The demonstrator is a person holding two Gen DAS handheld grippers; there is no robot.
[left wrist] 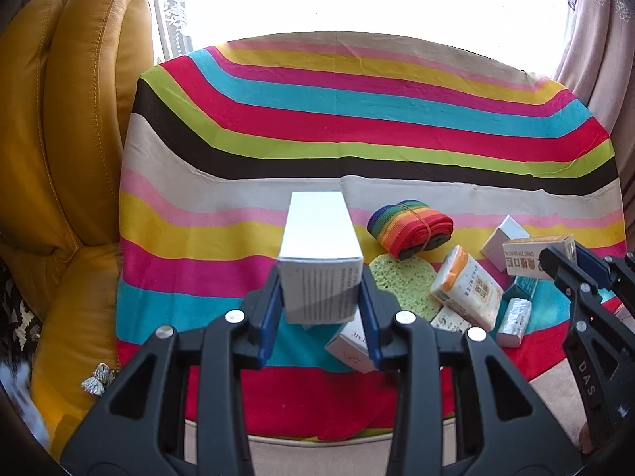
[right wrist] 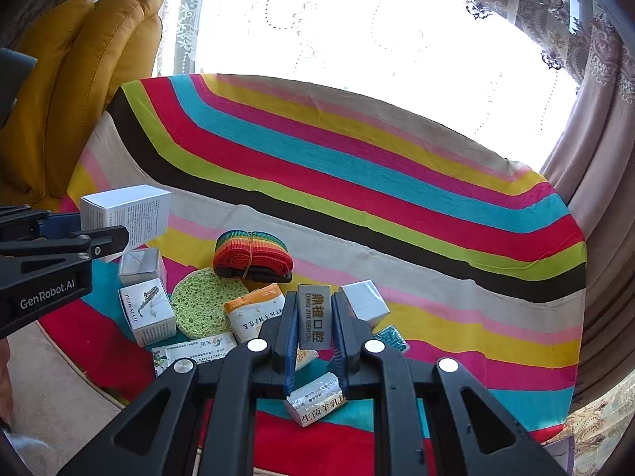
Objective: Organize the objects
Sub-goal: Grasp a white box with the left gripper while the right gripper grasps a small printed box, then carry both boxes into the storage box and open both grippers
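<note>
Left claw (left wrist: 321,297) clamps a tall white carton (left wrist: 319,254), lifted above the striped desk (left wrist: 357,119). Right claw (right wrist: 313,331) pinches a slim "Ding Zhi Dental" box (right wrist: 314,315) over the clutter: green sponge (right wrist: 208,301), rainbow strap roll (right wrist: 252,256), small packets.

The far half of the striped bench (right wrist: 397,182) lies bare and open. Near the front edge, boxes (right wrist: 149,311), a green sponge (right wrist: 206,303) and a rolled strap (right wrist: 252,256) crowd together, leaving narrow gaps.
</note>
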